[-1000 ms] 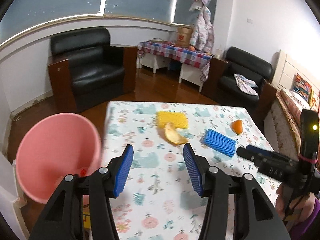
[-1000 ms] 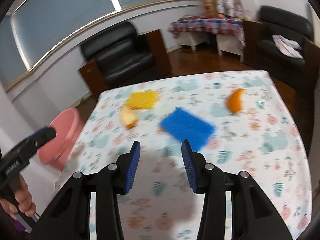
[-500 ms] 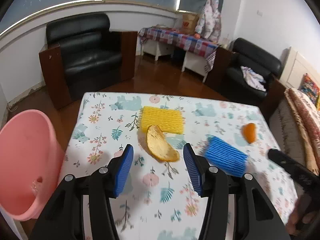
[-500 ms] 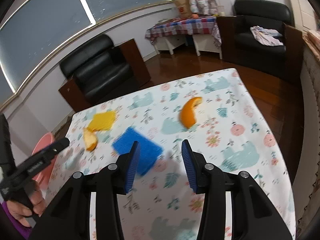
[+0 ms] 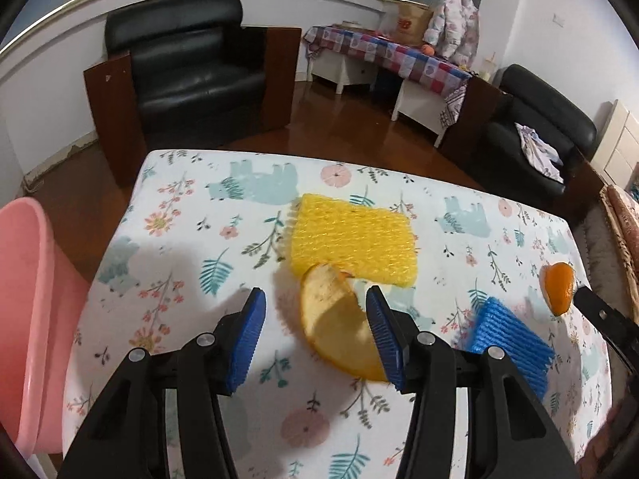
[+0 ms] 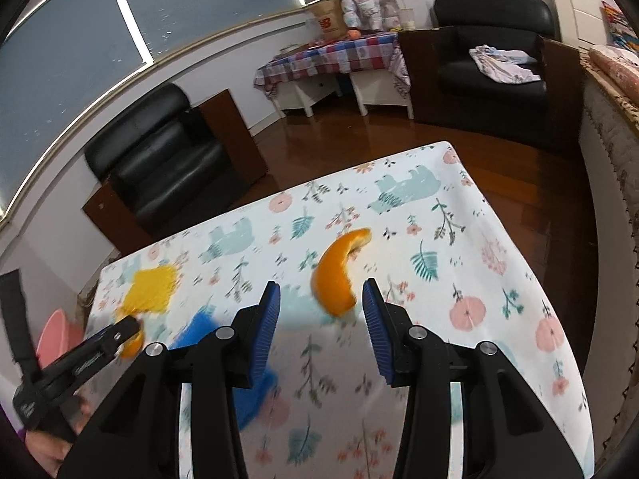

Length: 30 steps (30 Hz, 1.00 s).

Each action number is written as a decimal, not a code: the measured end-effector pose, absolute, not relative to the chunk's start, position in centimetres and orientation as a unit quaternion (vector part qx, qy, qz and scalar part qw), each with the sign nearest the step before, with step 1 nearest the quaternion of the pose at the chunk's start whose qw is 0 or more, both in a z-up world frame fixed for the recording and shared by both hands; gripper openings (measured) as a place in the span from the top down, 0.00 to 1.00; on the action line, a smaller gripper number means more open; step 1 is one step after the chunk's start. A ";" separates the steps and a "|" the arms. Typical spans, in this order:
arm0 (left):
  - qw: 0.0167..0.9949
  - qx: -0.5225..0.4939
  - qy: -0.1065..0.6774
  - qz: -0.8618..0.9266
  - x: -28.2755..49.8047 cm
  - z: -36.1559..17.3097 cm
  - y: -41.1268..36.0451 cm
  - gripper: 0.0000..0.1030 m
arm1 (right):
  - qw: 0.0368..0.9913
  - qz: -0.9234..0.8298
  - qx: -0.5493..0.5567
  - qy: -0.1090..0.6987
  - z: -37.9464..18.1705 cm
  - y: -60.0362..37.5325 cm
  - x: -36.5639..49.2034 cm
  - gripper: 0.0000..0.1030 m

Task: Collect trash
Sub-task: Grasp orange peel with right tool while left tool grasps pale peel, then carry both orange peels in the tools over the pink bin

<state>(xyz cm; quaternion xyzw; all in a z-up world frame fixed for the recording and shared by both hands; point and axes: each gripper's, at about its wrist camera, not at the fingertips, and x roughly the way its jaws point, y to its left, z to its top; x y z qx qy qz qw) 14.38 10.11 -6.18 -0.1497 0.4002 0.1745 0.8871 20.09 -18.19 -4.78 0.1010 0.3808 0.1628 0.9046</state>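
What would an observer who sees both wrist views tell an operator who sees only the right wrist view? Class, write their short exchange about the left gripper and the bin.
Operator: I see the left gripper only from the side. Are its jaws open?
Observer: Yes. The left gripper is open, and a pale peel lies on the table in line between its fingers, not gripped.
Operator: Is that peel clear of the yellow foam net?
Observer: No. In the left wrist view its far end covers the near edge of the yellow foam net.
Operator: Where does the pink bin stand?
Observer: The pink bin stands off the table, close beside the edge on the left of that view.
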 end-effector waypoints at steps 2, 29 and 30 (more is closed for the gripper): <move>0.887 -0.146 0.401 0.176 14.5 -6.2 10.0 0.53 | 0.904 0.156 0.103 0.385 -5.2 -18.0 21.0 0.58; 0.889 -0.139 0.402 0.171 8.8 -3.9 8.9 0.96 | 0.883 0.228 0.105 0.396 -4.7 -16.9 17.2 0.92; 0.890 -0.141 0.399 0.170 8.3 -3.6 9.0 0.96 | 0.883 0.231 0.104 0.394 -4.5 -16.7 16.7 0.92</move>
